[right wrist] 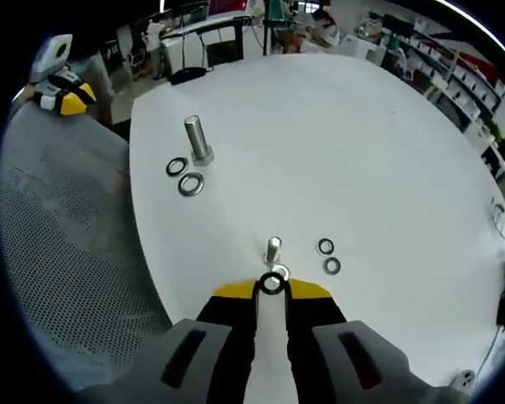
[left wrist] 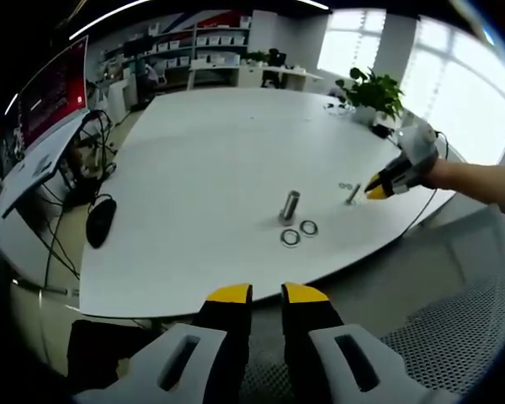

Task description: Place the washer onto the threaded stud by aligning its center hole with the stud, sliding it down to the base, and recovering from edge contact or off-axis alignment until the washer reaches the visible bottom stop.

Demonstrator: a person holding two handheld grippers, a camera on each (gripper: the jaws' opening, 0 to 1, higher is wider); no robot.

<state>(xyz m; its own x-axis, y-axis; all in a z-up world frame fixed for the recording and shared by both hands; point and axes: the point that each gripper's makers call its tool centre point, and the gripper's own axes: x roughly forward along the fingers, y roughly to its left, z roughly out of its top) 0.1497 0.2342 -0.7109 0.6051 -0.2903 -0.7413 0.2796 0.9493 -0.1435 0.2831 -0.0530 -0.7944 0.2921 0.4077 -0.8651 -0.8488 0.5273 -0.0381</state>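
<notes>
Right gripper (right wrist: 272,290): clamped on washer (right wrist: 272,284), lower centre, just short of small stud (right wrist: 273,247).
Left gripper (left wrist: 266,295): slightly parted, empty, off table edge (left wrist: 236,290).
Open room: bare tabletop, upper right.

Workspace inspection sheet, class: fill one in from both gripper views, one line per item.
Surface: white table, mostly bare.
Job's things: small stud upright; washer gripped just before it, not yet on.
Clutter: large stud, two large washers, two small washers.
Grippers: right gripper shut on washer; left gripper slightly open, holding nothing.
Cables: tangle beside mouse.
Surroundings: potted plant, shelves, mesh chair.
</notes>
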